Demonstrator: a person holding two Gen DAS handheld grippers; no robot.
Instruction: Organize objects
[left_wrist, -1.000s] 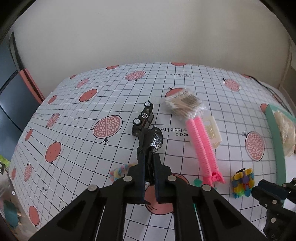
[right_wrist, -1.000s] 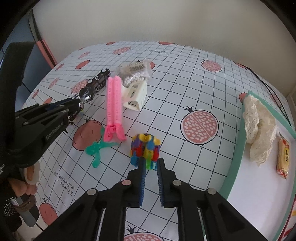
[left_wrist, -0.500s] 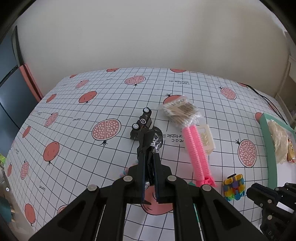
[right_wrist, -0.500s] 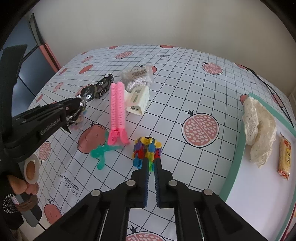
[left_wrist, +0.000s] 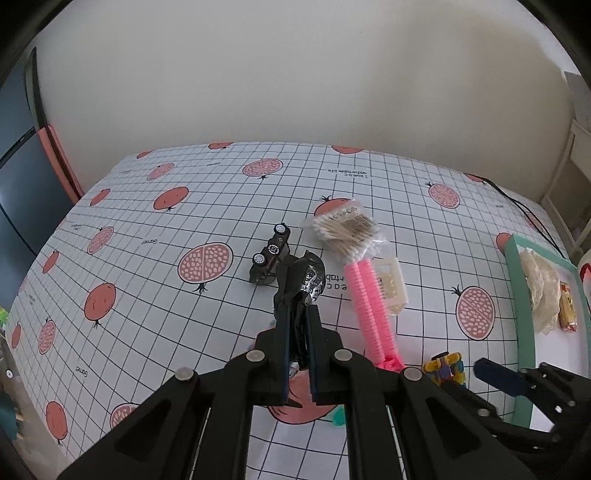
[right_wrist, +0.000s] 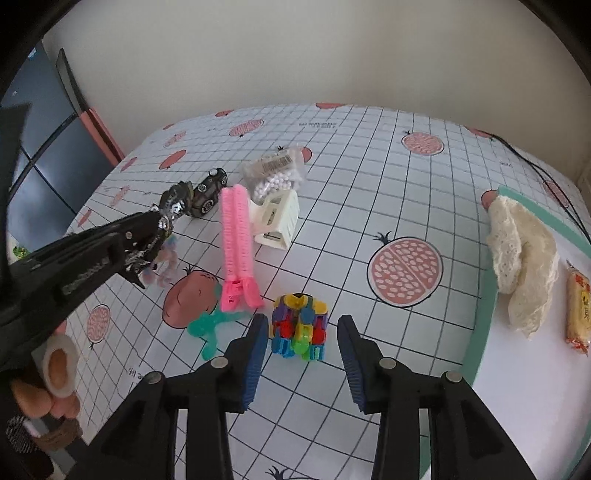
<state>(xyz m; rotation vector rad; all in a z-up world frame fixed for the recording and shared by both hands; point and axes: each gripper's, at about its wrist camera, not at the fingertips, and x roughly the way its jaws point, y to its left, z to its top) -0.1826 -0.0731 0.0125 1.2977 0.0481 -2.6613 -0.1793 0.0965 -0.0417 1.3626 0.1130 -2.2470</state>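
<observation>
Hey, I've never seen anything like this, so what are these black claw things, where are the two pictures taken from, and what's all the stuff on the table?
There is no robot here. A person holds a two-finger gripper in each hand, and a wide-angle camera on each looks along its fingers. So one picture comes from the left gripper, the other from the right gripper.

Both look down on a tablecloth with a grid and pomegranate print. On it lie a toy car, a bag of cotton swabs, a pink ribbed strip, a cream plastic clip, a teal piece and a colourful block toy. A tray to the right holds lace fabric and a snack pack.

The left gripper is shut on a black-and-silver object. The right gripper's jaws have just been opening; the block toy sits between them, ungripped.
</observation>
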